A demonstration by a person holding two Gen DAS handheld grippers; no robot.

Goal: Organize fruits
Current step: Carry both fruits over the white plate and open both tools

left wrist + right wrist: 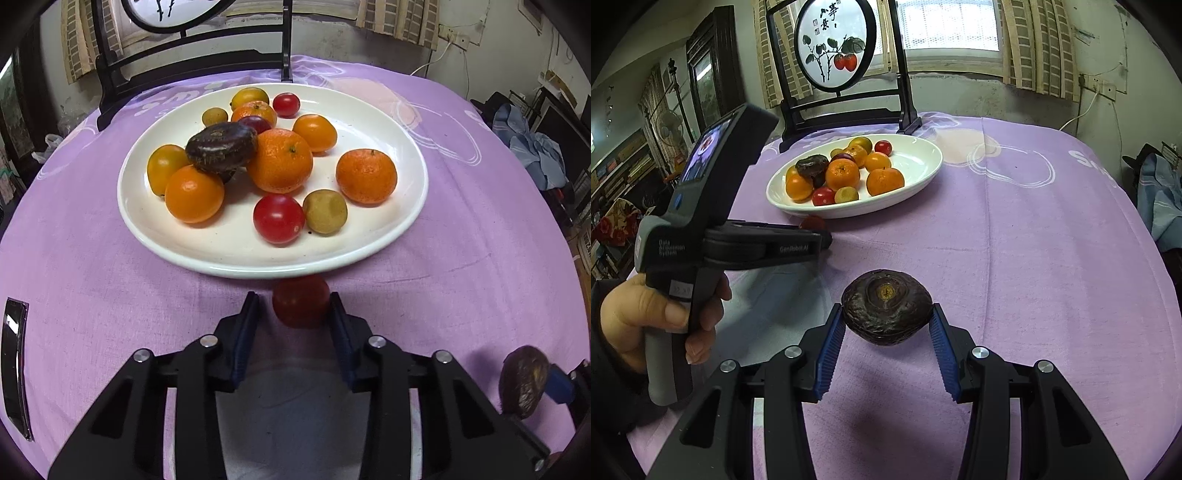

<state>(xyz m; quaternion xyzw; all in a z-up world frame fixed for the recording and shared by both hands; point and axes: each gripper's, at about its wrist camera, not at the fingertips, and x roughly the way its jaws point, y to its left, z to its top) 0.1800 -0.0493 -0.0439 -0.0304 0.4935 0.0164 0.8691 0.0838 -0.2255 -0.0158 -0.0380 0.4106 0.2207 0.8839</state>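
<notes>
Evidently both fruits are bound for the plate [236, 258]: the left gripper [293, 314] clamps a red tomato [301, 301] at its rim — the right gripper [886, 325] grips a dark wrinkled fruit [886, 310] above the cloth.

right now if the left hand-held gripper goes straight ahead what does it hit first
Probably the near rim of the white plate. The left hand-held gripper holds a red tomato just short of it, though its height over the rim is unclear.

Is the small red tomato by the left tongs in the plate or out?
Out. The small red tomato sits between the left tongs, before the white oval plate rim.
</notes>
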